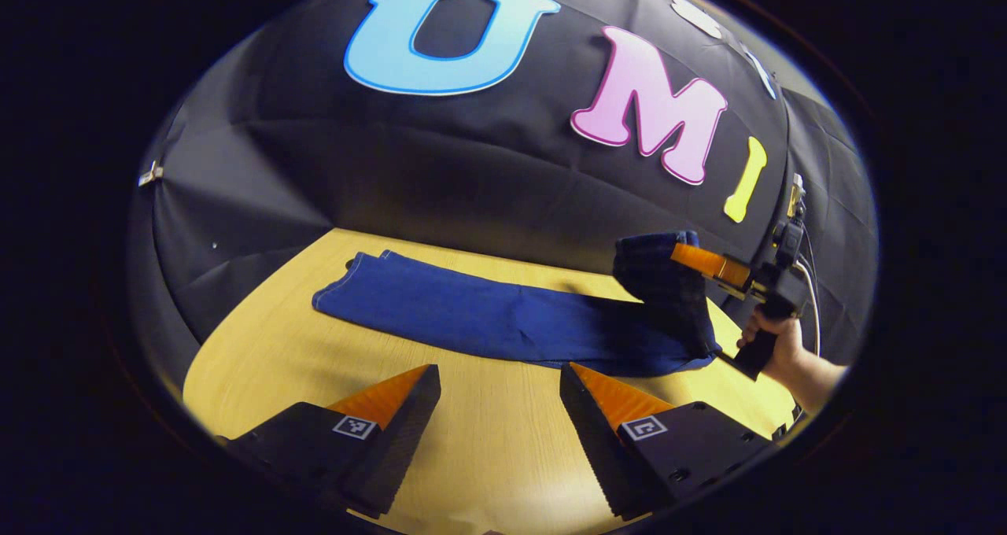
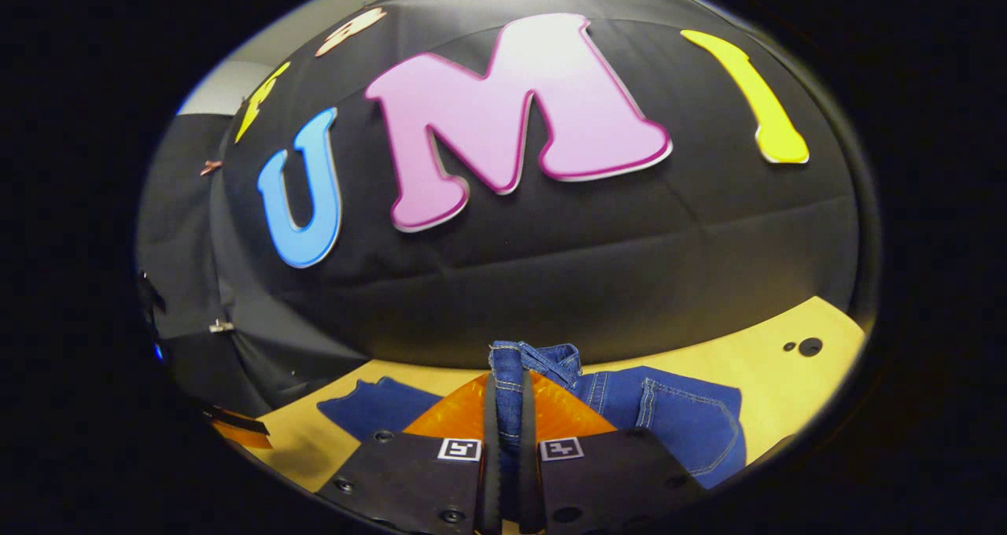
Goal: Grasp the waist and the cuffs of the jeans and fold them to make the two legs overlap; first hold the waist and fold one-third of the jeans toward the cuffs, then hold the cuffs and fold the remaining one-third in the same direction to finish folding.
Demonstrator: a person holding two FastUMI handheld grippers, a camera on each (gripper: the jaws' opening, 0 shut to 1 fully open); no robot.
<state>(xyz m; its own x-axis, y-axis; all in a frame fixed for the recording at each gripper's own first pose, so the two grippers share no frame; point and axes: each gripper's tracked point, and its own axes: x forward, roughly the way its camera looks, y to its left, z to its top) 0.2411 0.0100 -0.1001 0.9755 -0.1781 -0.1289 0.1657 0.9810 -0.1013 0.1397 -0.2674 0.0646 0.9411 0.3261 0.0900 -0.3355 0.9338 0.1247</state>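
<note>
Now the right gripper (image 2: 503, 409) pinches the jeans' waist (image 2: 535, 362); carry it low toward the cuffs (image 1: 346, 283). Left gripper (image 1: 499, 409) waits spread over the table (image 1: 488, 456).

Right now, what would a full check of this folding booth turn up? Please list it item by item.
Surface: pale wooden table, with small dark holes near one corner in the right gripper view.
Job's things: blue jeans lie long and flat, legs overlapped; the waist end is lifted off the table.
Clutter: nothing seen.
Grippers: left gripper open, hovering above bare table short of the jeans; right gripper shut on the waist, held by a hand.
Cables: a thin cable runs along the right gripper's body.
Surroundings: black cloth wall behind the table, with small clips at its left side.
</note>
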